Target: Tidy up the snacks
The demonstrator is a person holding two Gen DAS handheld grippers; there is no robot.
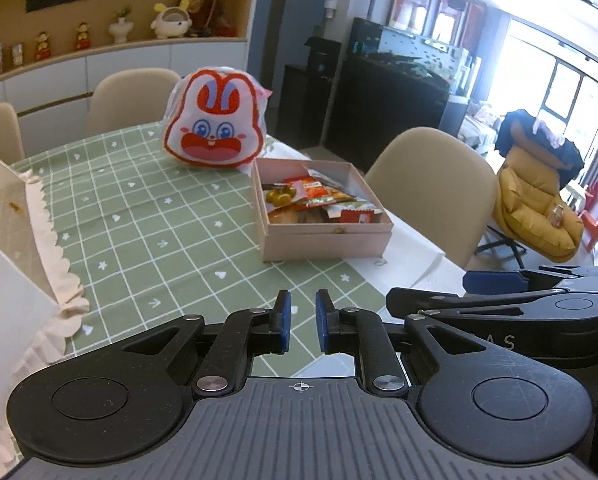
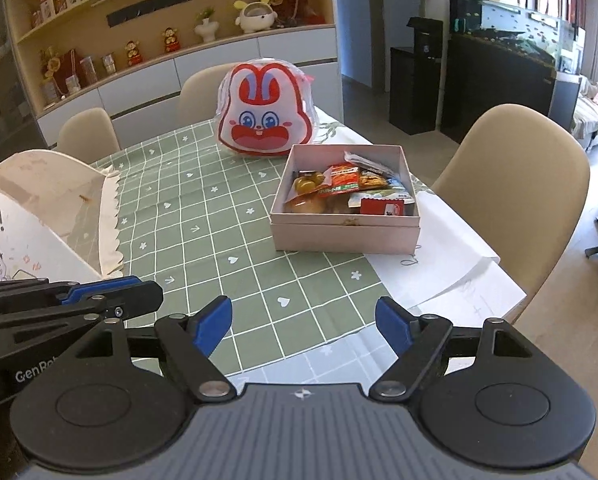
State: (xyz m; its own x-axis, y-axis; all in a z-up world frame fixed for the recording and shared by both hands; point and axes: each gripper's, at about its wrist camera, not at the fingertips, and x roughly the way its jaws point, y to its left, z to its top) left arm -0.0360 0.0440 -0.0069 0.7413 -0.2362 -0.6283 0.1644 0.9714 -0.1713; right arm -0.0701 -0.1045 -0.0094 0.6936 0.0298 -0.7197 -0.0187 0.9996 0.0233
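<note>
An open pink box (image 1: 327, 240) (image 2: 345, 238) sits on the green checked tablecloth (image 1: 159, 216) (image 2: 203, 216), filled with several wrapped snacks (image 1: 313, 196) (image 2: 341, 182). Behind it stands a red and white bunny-face bag (image 1: 215, 120) (image 2: 265, 114). My left gripper (image 1: 303, 302) hovers over the table's near part, short of the box, shut with nothing between its blue pads. Beside it my right gripper (image 2: 303, 308) stands open and holds nothing, also short of the box. Each gripper shows side-on in the other's view: the right one (image 1: 495, 280) and the left one (image 2: 111, 286).
A white cardboard box with a scalloped paper edge (image 1: 7, 200) (image 2: 43, 188) stands at the left of the table. White paper (image 2: 451, 256) lies under the pink box near the table's right edge. Beige chairs (image 1: 435, 184) (image 2: 511, 184) ring the table.
</note>
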